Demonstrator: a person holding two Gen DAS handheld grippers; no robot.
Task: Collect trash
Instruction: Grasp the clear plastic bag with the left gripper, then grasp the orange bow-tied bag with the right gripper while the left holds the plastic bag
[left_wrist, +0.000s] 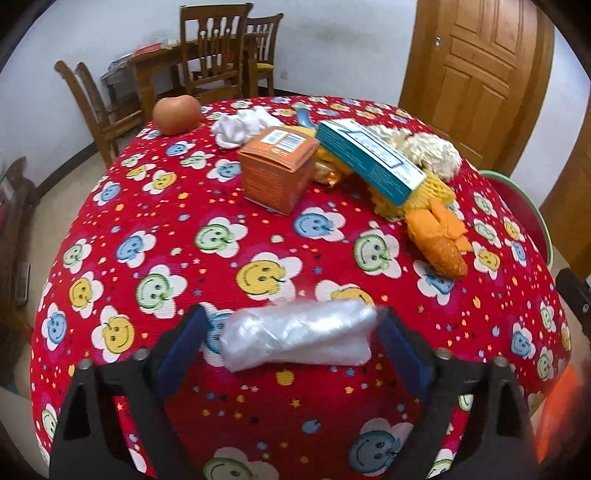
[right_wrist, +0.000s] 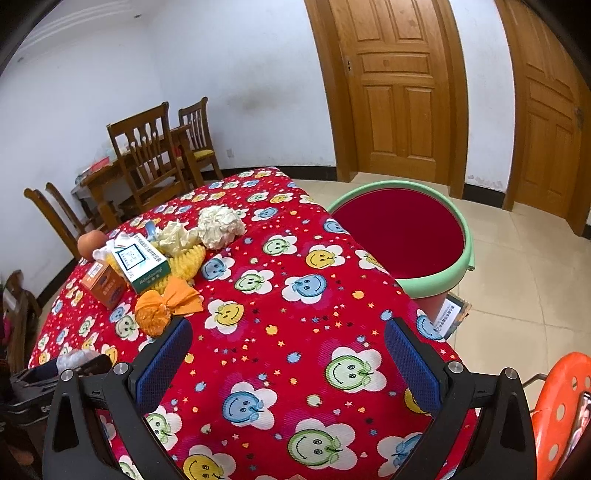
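1. Left wrist view: the left tongs (left_wrist: 295, 332) stand spread around a crumpled clear plastic bag (left_wrist: 297, 338) lying on the counter (left_wrist: 166, 221) under its red smiley-flower cloth; the right pad looks at or just off the bag's end, the left pad has a gap, so it is not yet pinched.
2. Farther back lie an orange cardboard box (left_wrist: 275, 170), a teal-and-white carton (left_wrist: 369, 158), yellow foam netting (left_wrist: 436, 192), an orange wrapper (left_wrist: 439, 243), white crumpled tissue (left_wrist: 242, 125) and cream paper wads (left_wrist: 428, 149).
3. Right wrist view: the right tongs (right_wrist: 288, 365) hang spread and empty over the cloth.
4. The green-rimmed red bin (right_wrist: 402, 240) beside the counter looks empty, so collecting has, I judge, barely begun.
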